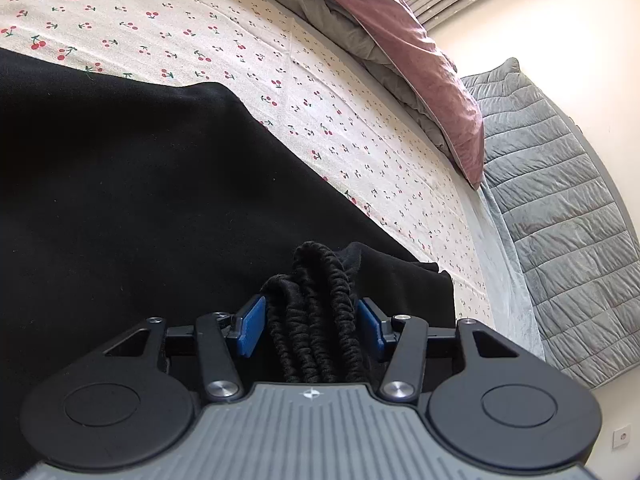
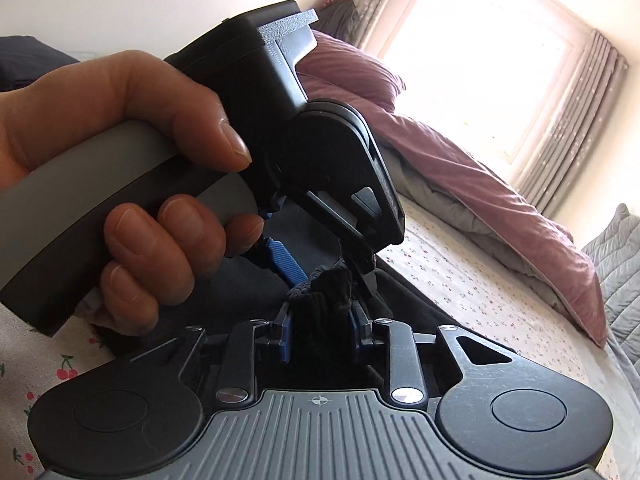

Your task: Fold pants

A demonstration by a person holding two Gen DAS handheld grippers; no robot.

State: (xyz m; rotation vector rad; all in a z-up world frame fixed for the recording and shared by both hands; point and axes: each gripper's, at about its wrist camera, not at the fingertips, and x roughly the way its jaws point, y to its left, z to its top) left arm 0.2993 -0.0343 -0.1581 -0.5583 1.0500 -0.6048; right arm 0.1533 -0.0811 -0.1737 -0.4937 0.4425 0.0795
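pants (image 1: 120, 200), black, lie spread on the cherry-print sheet (image 1: 240, 40) in the left wrist view, filling its left and near side; their ribbed waistband (image 1: 320, 320) is bunched between the blue pads of the left gripper (image 1: 311, 324), which clamps it. a pink duvet (image 1: 420, 60) lies far right. in the right wrist view, the right gripper (image 2: 320, 328) clenches the same black bunch, just beside the left gripper, held by a hand (image 2: 132, 184).

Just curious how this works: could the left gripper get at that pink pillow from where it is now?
Probably not as things stand: the left gripper has the black pants bunched in its jaws, and the pink pillow lies beyond them across open sheet.
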